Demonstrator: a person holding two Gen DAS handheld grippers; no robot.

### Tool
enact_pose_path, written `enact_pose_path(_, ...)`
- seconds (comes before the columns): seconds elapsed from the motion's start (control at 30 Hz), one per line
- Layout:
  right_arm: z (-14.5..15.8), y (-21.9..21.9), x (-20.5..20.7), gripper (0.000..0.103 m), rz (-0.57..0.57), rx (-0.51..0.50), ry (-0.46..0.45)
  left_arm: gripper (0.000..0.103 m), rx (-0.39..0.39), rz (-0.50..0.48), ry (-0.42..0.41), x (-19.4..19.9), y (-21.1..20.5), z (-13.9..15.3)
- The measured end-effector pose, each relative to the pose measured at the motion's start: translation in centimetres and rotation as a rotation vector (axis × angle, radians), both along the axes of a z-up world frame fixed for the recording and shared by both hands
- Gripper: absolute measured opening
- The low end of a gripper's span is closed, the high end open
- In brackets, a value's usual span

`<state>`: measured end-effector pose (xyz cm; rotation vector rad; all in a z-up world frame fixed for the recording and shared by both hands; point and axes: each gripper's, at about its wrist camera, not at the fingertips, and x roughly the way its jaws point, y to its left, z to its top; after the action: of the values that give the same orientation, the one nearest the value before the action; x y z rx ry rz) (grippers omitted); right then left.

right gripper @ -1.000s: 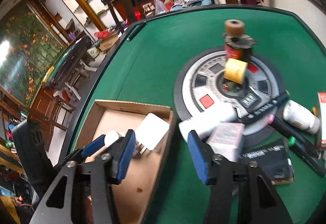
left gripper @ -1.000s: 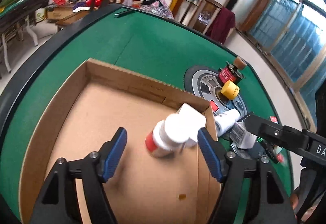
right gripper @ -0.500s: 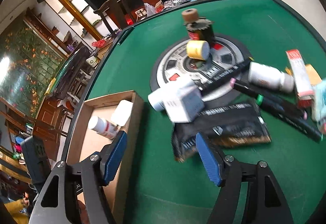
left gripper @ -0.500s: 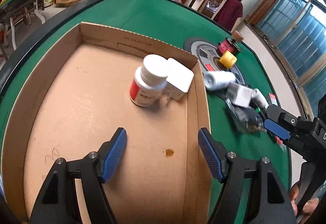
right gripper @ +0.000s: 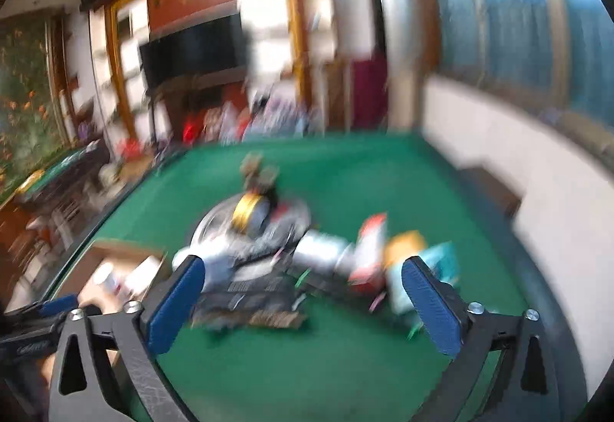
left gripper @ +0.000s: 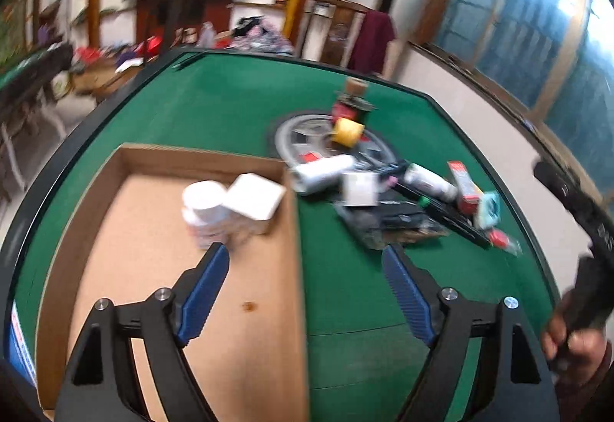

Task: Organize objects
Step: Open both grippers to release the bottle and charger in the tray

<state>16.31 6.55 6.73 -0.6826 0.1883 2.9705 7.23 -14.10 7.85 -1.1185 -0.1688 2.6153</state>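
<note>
A cardboard box (left gripper: 169, 161) lies on the green table and holds a white pill bottle (left gripper: 205, 211) and a white square adapter (left gripper: 255, 200). My left gripper (left gripper: 305, 268) hovers over the box's right wall, its jaws opening with nothing between them. Right of the box is a jumble: a white roll (left gripper: 322, 172), a small white box (left gripper: 360, 188), a black pouch (left gripper: 391, 224), markers, a white bottle (left gripper: 428, 182) and a red carton (left gripper: 462, 184). The right wrist view is blurred. My right gripper (right gripper: 303, 286) hangs above that jumble, jaws opening wide and empty.
A grey round disc (left gripper: 307, 136) at the table's middle carries a yellow spool (left gripper: 347, 130) and a dark red spool (left gripper: 351, 107). A hand (left gripper: 575, 345) holding the other gripper shows at the right edge. Chairs, shelves and a television stand behind the table.
Both grippers have pulled back and risen, so the box and the jumble look farther away. The pill bottle has stayed in the box. Both pairs of jaws stand wider.
</note>
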Motion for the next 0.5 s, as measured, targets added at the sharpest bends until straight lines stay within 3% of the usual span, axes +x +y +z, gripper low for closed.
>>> enact_pose_path(0.13, -2.6, 4.3, -2.8, 0.103, -0.086, -0.110, -0.167, 0.082, -0.024, -0.032, -0.034, -0.8, 3.1, -0.4)
enact_pose_path(0.4, -6.2, 7.9, -3.4, 0.103, -0.162, -0.127, -0.153, 0.082, -0.028, 0.042, -0.082, -5.1, 5.9, -1.8)
enact_pose_path(0.5, -6.7, 8.9, -4.2, 0.103, -0.147, -0.186, -0.164, 0.082, -0.073, 0.059, -0.093, -6.9, 7.1, -2.6)
